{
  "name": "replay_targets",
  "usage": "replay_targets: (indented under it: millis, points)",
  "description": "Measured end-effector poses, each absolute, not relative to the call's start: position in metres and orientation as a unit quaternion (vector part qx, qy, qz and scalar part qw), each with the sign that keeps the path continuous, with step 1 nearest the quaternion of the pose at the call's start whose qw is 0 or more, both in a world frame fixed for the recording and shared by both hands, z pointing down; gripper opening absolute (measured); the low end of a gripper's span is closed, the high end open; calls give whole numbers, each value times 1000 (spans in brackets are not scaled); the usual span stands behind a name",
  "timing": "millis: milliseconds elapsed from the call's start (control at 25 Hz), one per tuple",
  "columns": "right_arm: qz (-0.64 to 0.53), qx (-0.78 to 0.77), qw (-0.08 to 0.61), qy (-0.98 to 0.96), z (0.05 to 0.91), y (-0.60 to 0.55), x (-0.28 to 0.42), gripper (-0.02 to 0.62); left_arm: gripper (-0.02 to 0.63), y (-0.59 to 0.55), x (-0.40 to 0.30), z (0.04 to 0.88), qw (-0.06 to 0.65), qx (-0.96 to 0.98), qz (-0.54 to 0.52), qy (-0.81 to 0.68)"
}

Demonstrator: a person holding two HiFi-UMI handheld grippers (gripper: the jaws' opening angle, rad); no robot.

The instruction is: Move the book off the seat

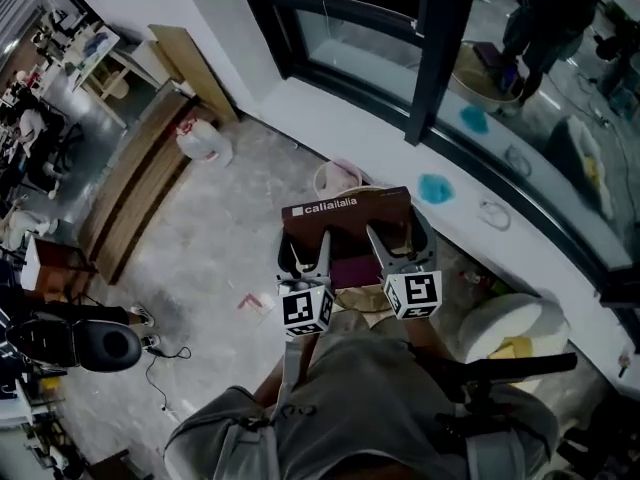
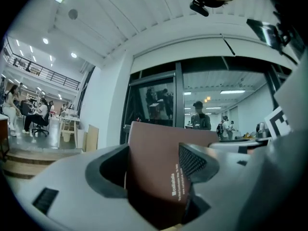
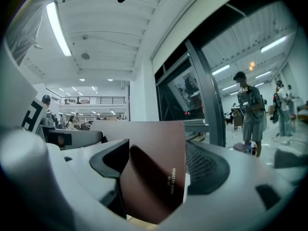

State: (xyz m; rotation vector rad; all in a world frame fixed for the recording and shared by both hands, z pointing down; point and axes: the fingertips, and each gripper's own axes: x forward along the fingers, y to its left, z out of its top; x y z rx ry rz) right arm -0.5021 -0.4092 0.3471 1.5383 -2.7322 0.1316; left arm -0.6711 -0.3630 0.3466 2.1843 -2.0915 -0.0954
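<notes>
We hold the brown book [image 1: 345, 218] in the air, left gripper [image 1: 312, 253] and right gripper [image 1: 392, 248] each with jaws set wide yet clamped on its near edge, over pale marbled floor [image 1: 220, 258], beside the white window ledge [image 1: 380, 138], wooden steps [image 1: 130, 198] at left.

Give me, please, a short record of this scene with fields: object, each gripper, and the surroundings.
object: brown book, white print on its cover, held by both grippers
left gripper: shut on the book, at its left part
right gripper: shut on the book, at its right part
surroundings: pale floor; dark-framed window beyond the book
</notes>
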Motion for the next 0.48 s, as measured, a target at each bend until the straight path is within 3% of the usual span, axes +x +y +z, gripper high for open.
replay_targets:
  millis: [480]
  points:
    - [192,502,172,-826,583,-386,-496,367,319,-358,-664,575,242,713,105,-650]
